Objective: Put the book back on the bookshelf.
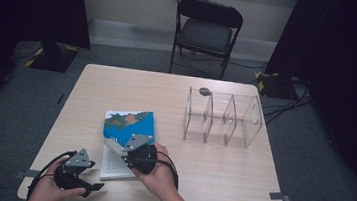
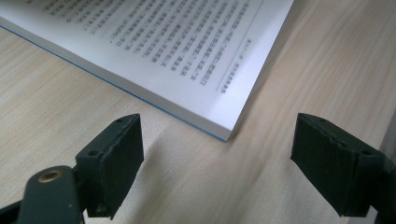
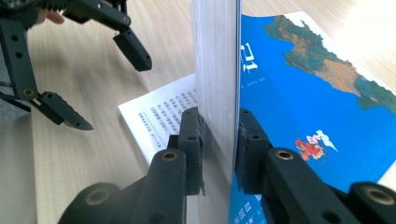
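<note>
The worktop carries a blue-covered book just at seven o'clock from its centre, with a clear divided organizer well apart at about two o'clock from the book. The book lies flat, its long axis running from six to twelve o'clock in the high view, the spine side toward the organizer and the open page edges toward nine o'clock.

The right tool is clamped tight on the front cover together with a thin sheaf of pages, which stands nearly upright off the printed page beneath. The left tool hangs with its jaws spread wide and nothing between them, just beside the book's near corner at about seven o'clock from it.

To open the book well, I judge the right tool should swing the cover in an arc about the spine rather than pull straight up, so the whole book does not lift or slide. The free left tool could press on the exposed page to steady the block.
</note>
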